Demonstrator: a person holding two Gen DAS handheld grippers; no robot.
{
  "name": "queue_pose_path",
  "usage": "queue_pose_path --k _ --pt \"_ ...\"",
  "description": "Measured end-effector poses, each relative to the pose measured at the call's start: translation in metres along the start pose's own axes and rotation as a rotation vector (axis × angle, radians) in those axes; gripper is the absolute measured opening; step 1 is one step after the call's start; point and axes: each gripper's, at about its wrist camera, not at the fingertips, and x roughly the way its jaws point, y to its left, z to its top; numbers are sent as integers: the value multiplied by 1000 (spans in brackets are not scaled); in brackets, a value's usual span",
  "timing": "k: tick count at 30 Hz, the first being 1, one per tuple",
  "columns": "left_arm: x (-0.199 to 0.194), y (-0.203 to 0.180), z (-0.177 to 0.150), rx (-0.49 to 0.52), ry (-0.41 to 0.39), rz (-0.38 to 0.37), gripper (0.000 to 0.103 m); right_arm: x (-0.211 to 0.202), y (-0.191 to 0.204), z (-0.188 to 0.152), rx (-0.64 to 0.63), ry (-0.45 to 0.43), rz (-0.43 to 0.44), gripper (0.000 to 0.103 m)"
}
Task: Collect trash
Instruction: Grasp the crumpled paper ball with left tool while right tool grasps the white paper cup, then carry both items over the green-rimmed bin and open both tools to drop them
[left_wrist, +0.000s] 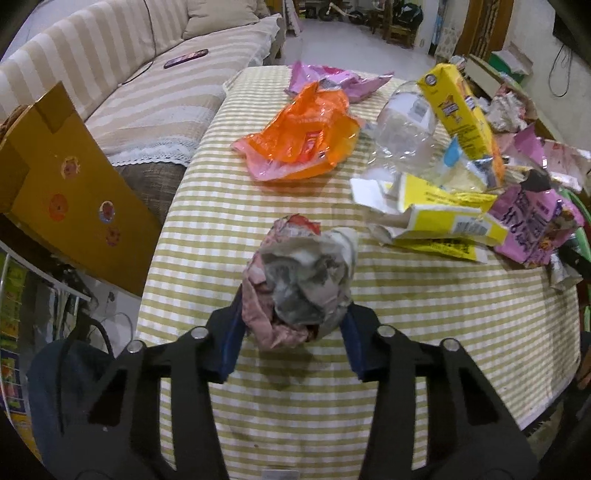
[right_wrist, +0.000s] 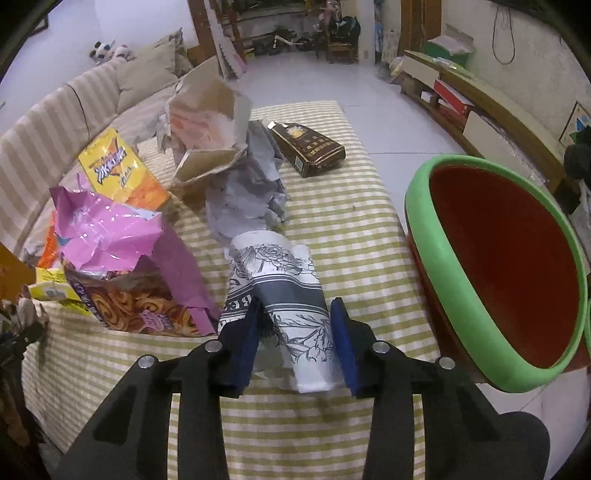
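While both sets of fingers pinch trash over the table (left_wrist: 406, 325), the left gripper (left_wrist: 293, 314) clamps a crumpled pink-grey wad (left_wrist: 299, 280), the right gripper (right_wrist: 295, 328) a flower-printed white paper roll (right_wrist: 291, 295).

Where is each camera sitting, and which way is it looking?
Left wrist: sits on the left gripper, looking down along its fingers at a crumpled wrapper pinched between them on the striped tablecloth; only the gripper's black arms show.
Right wrist: sits on the right gripper, looking down at a flowered paper roll between its fingers, with a green-rimmed bin beside the table; again only gripper arms show.
Shared: the same tablecloth, the striped sofa, and the yellow carton.
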Motion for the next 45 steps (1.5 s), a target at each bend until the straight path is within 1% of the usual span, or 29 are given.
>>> queue_pose_path --k 3,8,11,12,17,21,24,30,32,37,40,45 --pt "-7 -4 0 20 -21 -35 37 -5 0 -2 -4 5 5 28" --pt "-23 -17 0 79 -71 -68 36 -17 1 -2 1 5 4 28" --pt "-33 -22 -1 91 -89 -98 36 -28 3 -2 6 2 12 28" --pt "-35 -23 0 90 -92 -107 36 -33 4 -2 6 -3 18 28" --pt "-55 -36 1 94 -102 -203 36 -58 10 3 -1 -47 29 28" --pt "-73 -50 8 119 -124 -265 36 -77 4 6 8 -80 34 28" --pt "-87 -65 15 149 -142 -297 36 -91 -5 10 21 -108 28 28" --pt "-117 -107 33 252 -187 -370 36 -115 -35 22 70 -169 3 28" --pt "-129 -128 41 303 -211 -393 36 -120 -43 25 81 -183 -4 28" --pt "-149 -184 56 407 -232 -477 37 -134 -70 33 111 -228 -47 28" --pt "-154 -218 59 471 -241 -509 37 -140 -92 36 143 -241 -67 28" --pt "-151 -262 67 528 -231 -550 37 -143 -125 39 185 -256 -100 28"
